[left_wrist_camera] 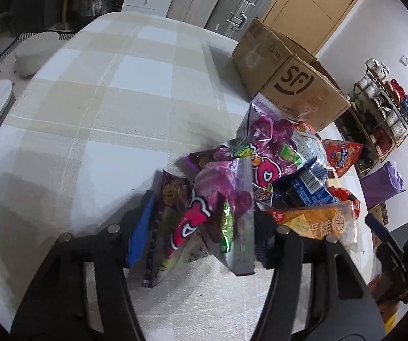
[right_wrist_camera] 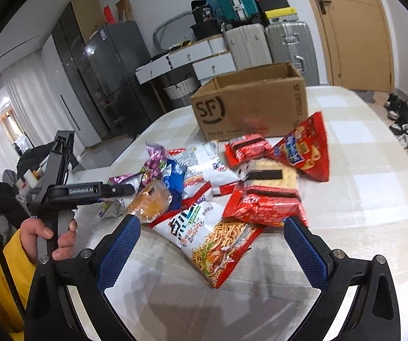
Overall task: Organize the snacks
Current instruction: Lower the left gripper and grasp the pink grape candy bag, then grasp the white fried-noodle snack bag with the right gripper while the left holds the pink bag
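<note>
The left gripper (left_wrist_camera: 198, 233) is clenched on a bunch of purple candy bags (left_wrist_camera: 223, 196). Its blue pads (left_wrist_camera: 140, 233) squeeze the bags from both sides. The bags stick up between the pads, at the near left edge of the snack pile (right_wrist_camera: 218, 187).

The right gripper (right_wrist_camera: 212, 247) is wide and holds nothing. Its two blue pads (right_wrist_camera: 118, 253) stand well apart, over the near end of a noodle snack bag (right_wrist_camera: 218, 244) that lies flat on the tabletop (right_wrist_camera: 360, 199). The pads do not touch the bag.

The snacks lie in a heap in the middle of the tabletop, which has a pale checked cloth. Just behind the noodle bag is a red cracker pack (right_wrist_camera: 266, 199). A red chip bag (right_wrist_camera: 306, 147) leans at the far right of the heap. An orange cake pack (right_wrist_camera: 150, 201) and a blue cookie pack (right_wrist_camera: 175, 182) lie on the left side.

A brown cardboard box (right_wrist_camera: 249, 105) stands open at the far side of the tabletop, just behind the snacks.

At the left, a hand (right_wrist_camera: 47, 238) in a yellow sleeve (right_wrist_camera: 2, 270) holds the handle of the left gripper.
</note>
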### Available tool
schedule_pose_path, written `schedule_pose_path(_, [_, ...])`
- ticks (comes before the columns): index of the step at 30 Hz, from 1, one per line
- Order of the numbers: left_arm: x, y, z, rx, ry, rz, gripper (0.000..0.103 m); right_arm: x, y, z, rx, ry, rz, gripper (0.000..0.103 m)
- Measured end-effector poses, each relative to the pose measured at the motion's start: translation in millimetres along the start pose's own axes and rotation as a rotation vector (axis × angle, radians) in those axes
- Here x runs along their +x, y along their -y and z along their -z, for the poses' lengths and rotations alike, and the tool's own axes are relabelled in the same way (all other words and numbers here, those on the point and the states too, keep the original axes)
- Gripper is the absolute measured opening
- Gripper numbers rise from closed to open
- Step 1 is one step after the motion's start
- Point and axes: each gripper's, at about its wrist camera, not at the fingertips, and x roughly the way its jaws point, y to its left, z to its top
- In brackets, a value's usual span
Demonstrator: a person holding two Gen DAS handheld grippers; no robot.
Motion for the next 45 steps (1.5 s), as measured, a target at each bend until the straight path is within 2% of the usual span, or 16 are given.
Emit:
schedule_pose_path(3, [-2.1, 3.1, 0.0, 0.025, 0.011, 0.010, 0.041, 7.6, -1.4, 2.1, 0.001, -0.026, -0.026, 0.103])
schedule_pose_path(7, [-7.4, 8.2, 3.7, 0.055, 0.023, 0.011, 0.035, 18.6, 2.6, 3.7, 0.045, -0.068, -0.049, 0.103])
schedule_pose_path(13, [-20.5, 3.3, 10.1, 0.030, 0.041, 0.047, 0.033, 35.4, 3.0, 2.4, 0.080, -0.124, -0.069, 0.103])
schedule_pose_path(15, [-26.6, -0.7, 12.6, 0.022, 0.050, 0.056, 0.033, 43.9, 4.5, 0.2, 0.093, -0.138, -0.050, 0.103])
schedule_pose_path(20, [-41.1, -7.5, 16.7, 0.017, 0.077, 0.066, 0.033, 68.0, 14.0, -3.4, 0.197, -0.197, -0.068, 0.102])
schedule_pose_path(23, [-50.4, -11.4, 20.2, 0.007, 0.090, 0.080, 0.033, 76.6, 11.0, -7.3, 0.203, -0.197, -0.070, 0.093])
schedule_pose_path(24, [-53.3, -12.3, 21.5, 0.005, 0.095, 0.083, 0.033, 78.9, 10.4, -8.3, 0.207, -0.196, -0.077, 0.082])
schedule_pose_path(25, [-55.4, -13.2, 22.7, 0.005, 0.096, 0.085, 0.033, 81.7, 10.5, -8.7, 0.213, -0.202, -0.083, 0.079])
schedule_pose_path(26, [-58.1, -13.4, 24.2, 0.006, 0.099, 0.088, 0.033, 82.1, 10.1, -9.2, 0.210, -0.197, -0.071, 0.071])
schedule_pose_path(27, [-60.6, -13.5, 26.0, 0.006, 0.102, 0.088, 0.033, 83.3, 10.0, -9.1, 0.208, -0.198, -0.064, 0.067])
schedule_pose_path(30, [-66.5, -11.7, 29.5, 0.006, 0.109, 0.091, 0.033, 83.0, 11.5, -7.1, 0.208, -0.188, -0.075, 0.060])
schedule_pose_path(45, [-115.1, 26.1, 53.6, 0.074, 0.177, 0.079, 0.033, 37.2, 10.5, 9.6, 0.200, -0.113, -0.106, 0.043])
